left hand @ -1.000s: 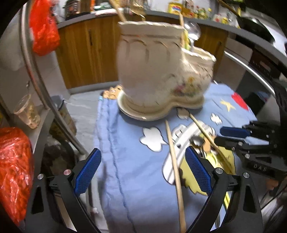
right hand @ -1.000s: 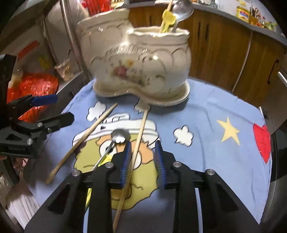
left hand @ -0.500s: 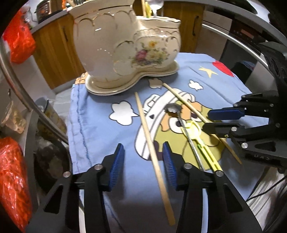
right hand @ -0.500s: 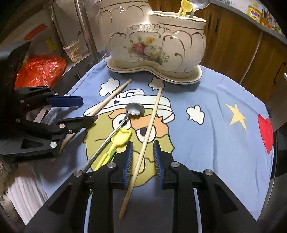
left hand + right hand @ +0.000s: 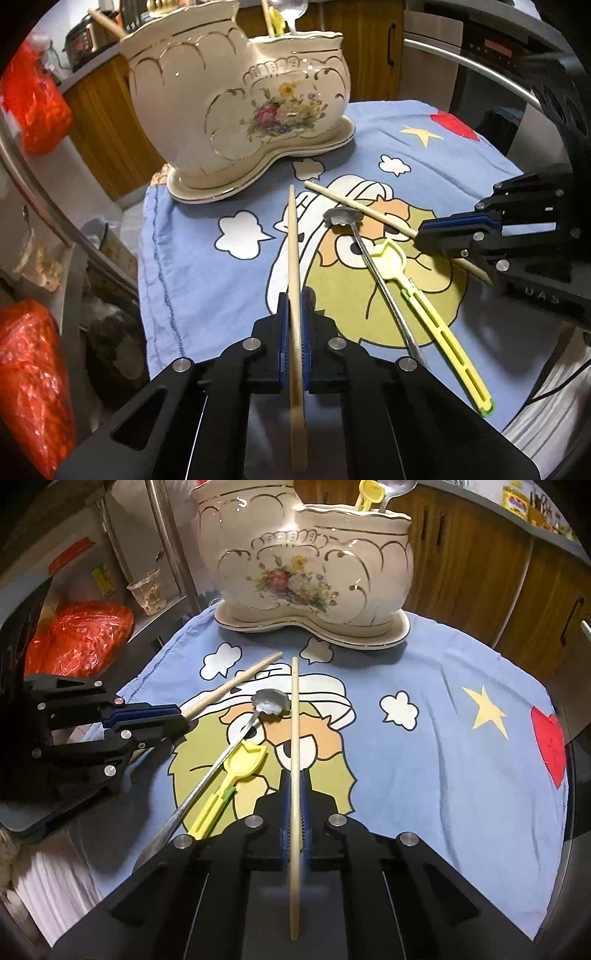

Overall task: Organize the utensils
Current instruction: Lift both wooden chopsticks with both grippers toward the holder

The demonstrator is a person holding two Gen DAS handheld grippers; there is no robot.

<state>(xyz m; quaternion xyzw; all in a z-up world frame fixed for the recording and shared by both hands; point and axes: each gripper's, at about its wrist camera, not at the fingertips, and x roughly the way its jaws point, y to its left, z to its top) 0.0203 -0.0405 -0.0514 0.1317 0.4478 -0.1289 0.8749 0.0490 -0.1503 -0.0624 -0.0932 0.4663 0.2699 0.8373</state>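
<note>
My left gripper (image 5: pixel 294 321) points down at the blue cartoon cloth (image 5: pixel 207 288); its jaws are closing, and the blue pads press on a wooden chopstick (image 5: pixel 293 240) that runs between them. My right gripper (image 5: pixel 294 794) is closing the same way, pads pressing on a second chopstick (image 5: pixel 294 709). Each shows in the other's view: the right gripper (image 5: pixel 443 232) and the left gripper (image 5: pixel 162 716). Between the chopsticks lie a metal spoon (image 5: pixel 236 738) and a yellow plastic utensil (image 5: pixel 236 771). Behind stands the floral ceramic holder (image 5: pixel 306 572) with utensils in it.
Red plastic bags (image 5: pixel 29 369) sit left of the table, beside a curved metal rail (image 5: pixel 55 221) and a shelf with a plastic cup (image 5: pixel 147 590). Wooden cabinets (image 5: pixel 480 565) line the back. The holder rests on a matching saucer (image 5: pixel 369 638).
The left gripper shifted right over a chopstick and went from wide open to shut on it. The right gripper's narrow gap shut onto the other chopstick.
</note>
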